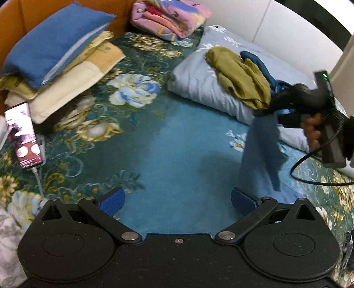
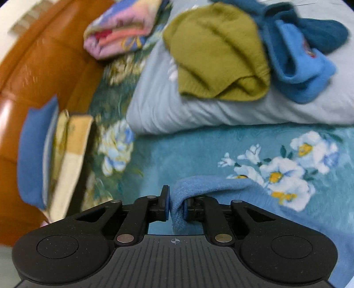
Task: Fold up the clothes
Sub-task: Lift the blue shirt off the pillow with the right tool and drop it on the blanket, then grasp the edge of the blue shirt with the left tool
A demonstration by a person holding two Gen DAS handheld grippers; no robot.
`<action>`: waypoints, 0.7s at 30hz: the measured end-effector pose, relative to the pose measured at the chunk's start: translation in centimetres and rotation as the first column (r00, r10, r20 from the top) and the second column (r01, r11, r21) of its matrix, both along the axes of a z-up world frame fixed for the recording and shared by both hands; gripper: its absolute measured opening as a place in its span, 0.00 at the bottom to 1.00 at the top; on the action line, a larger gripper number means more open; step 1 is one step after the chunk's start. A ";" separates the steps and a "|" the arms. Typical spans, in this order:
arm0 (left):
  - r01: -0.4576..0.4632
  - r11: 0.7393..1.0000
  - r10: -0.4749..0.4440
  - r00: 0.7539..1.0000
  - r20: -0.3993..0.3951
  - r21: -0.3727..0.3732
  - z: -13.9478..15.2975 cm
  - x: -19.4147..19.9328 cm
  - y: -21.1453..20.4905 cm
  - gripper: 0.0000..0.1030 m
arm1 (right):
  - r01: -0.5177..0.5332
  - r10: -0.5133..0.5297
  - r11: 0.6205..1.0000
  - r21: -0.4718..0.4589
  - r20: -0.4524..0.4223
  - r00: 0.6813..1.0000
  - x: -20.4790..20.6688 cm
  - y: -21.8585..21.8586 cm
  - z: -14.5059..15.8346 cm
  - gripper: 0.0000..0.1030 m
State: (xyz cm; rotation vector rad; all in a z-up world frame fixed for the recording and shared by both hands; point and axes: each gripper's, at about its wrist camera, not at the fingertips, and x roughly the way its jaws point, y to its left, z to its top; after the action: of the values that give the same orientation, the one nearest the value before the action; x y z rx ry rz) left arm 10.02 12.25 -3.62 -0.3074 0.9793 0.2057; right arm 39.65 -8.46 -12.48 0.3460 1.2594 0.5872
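Note:
My right gripper (image 2: 176, 207) is shut on a light blue fleece cloth (image 2: 212, 188). In the left wrist view the right gripper (image 1: 268, 110) holds that cloth (image 1: 261, 152) hanging above the teal floral bedspread (image 1: 168, 155). My left gripper (image 1: 177, 199) is open and empty, low over the bedspread. An olive green garment (image 1: 241, 75) and a dark blue garment (image 1: 263, 66) lie crumpled on a pale blue folded quilt (image 1: 199, 82). In the right wrist view the olive garment (image 2: 219, 53) and a blue garment (image 2: 296, 62) lie on the quilt (image 2: 199, 110).
A stack of pillows with a blue one on top (image 1: 55, 48) lies at the left by the orange headboard (image 1: 22, 13). A folded pink blanket (image 1: 170, 17) sits at the back. A lit phone (image 1: 22, 135) with a cable lies at the far left.

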 end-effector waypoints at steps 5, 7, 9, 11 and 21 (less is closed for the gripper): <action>0.038 0.998 -0.040 0.998 -0.038 -0.053 -1.5 4.1 -3.3 0.98 | -0.080 0.078 0.996 0.044 0.037 0.996 0.0 -2.3 1.0 0.43; 0.062 0.995 -0.065 0.997 -0.042 -0.083 -2.1 5.8 -4.8 0.98 | -0.096 0.093 0.994 0.056 0.051 0.994 0.2 -4.3 2.0 0.58; 0.118 0.990 -0.121 0.992 -0.036 -0.079 -2.5 7.4 -6.7 0.98 | -0.073 0.068 0.995 0.072 0.073 0.995 -0.3 -7.1 2.9 0.68; 0.181 0.982 -0.183 0.983 -0.031 -0.060 -2.9 8.8 -8.9 0.98 | -0.019 0.013 0.996 0.084 0.070 0.997 -1.0 -10.0 3.1 0.74; 0.413 0.910 -0.409 0.909 -0.083 0.028 -7.7 13.4 -18.5 0.96 | 0.177 -0.174 0.976 -0.129 0.029 0.984 -6.8 -20.9 -2.7 0.71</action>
State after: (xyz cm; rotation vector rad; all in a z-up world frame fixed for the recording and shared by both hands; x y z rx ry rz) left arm 23.39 -6.21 -11.37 -0.0457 1.0906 -0.1477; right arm 32.88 -29.34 -15.17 0.3377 1.2296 0.3541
